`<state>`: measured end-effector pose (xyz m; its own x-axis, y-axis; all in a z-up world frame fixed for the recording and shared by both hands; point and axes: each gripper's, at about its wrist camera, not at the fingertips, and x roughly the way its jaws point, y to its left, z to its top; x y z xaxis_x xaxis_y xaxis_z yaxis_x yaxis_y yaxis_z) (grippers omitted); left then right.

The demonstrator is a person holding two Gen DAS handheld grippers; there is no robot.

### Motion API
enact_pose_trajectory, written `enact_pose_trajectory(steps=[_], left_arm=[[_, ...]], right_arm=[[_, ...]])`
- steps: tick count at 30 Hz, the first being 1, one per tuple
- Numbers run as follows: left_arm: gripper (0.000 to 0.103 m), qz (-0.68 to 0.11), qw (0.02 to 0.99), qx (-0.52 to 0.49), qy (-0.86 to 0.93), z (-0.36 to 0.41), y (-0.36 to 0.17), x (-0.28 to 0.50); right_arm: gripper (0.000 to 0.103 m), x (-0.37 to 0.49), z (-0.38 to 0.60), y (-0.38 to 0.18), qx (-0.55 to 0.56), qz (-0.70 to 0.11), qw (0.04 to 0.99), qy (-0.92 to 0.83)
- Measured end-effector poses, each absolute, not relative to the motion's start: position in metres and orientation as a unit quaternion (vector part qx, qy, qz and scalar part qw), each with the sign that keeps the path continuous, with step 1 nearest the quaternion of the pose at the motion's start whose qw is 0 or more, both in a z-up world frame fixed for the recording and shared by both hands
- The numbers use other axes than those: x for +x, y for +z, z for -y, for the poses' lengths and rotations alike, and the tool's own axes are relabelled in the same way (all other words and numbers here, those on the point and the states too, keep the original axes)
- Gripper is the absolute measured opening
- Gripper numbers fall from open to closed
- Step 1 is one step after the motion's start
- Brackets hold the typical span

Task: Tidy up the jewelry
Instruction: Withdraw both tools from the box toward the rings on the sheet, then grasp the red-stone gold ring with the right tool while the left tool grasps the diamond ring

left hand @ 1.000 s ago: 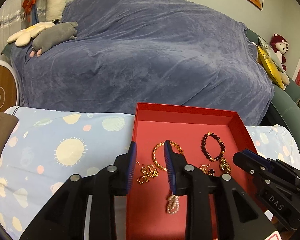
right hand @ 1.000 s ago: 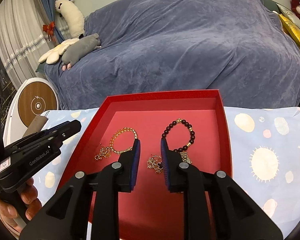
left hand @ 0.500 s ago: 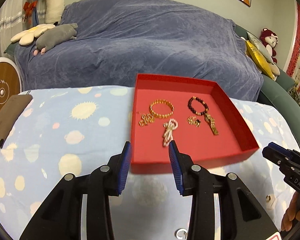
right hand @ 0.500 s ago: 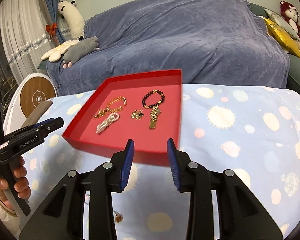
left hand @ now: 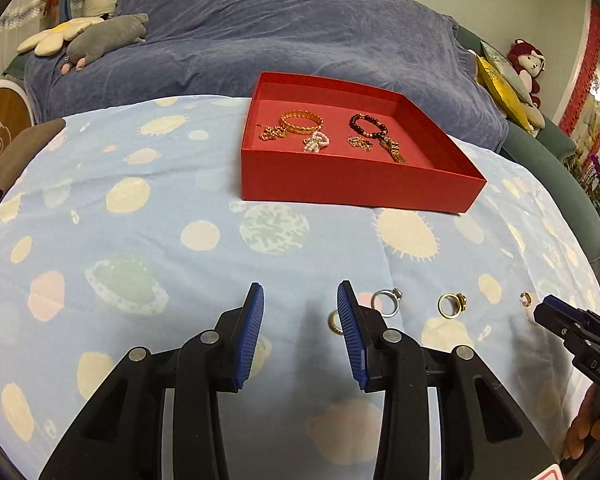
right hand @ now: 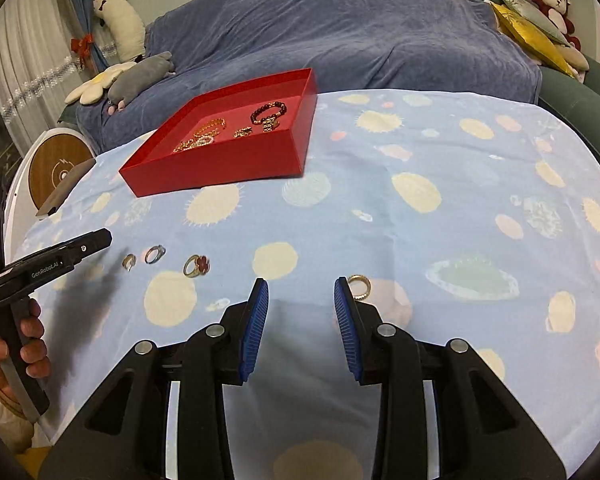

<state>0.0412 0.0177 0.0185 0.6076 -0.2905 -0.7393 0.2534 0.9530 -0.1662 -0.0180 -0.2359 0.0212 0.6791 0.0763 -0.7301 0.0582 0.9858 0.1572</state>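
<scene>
A red tray on the blue patterned cloth holds a gold bangle, a dark bead bracelet, a pearl piece and gold chains. Several rings lie loose on the cloth near me: a gold ring beside my left gripper's right finger, a silver ring, a gold ring with a red stone, and a gold band by my right gripper's right finger. My left gripper and right gripper are open and empty.
A sofa under a blue throw stands behind the table with plush toys. A brown case lies at the table's left edge, and a round wooden-faced device stands beyond it.
Both grippers have pulled back from over the red tray toward the table's near side and opened wider. The loose rings on the cloth have come into view.
</scene>
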Motion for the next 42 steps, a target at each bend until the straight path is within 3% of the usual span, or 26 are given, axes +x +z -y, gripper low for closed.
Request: enact_pose_trajectory(steps=[9,13,17,37,42], left_arm=[[0.036,-0.419,0.894,-0.023,-0.154,-0.016,0.01,0.029],[0.044,-0.414,0.897,-0.024,-0.155,-0.015,0.009,0.027],[0.045,-0.41,0.898,-0.018,-0.159,-0.013,0.009,0.024],[0.049,-0.417,0.893,-0.027,-0.168,-0.011,0.006,0.024],[0.049,-0.42,0.891,-0.032,-0.168,-0.011,0.005,0.025]], right_arm=[[0.033,-0.025,0.258,0.011,0.108,-0.408,0.906,-0.028],[0.033,-0.015,0.258,0.011,0.104,-0.407,0.907,-0.035],[0.033,-0.013,0.254,0.008,0.112,-0.407,0.906,-0.028],[0.033,0.027,0.166,0.0,0.097,-0.423,0.898,0.074],[0.025,0.034,0.162,0.0,0.095,-0.426,0.897,0.07]])
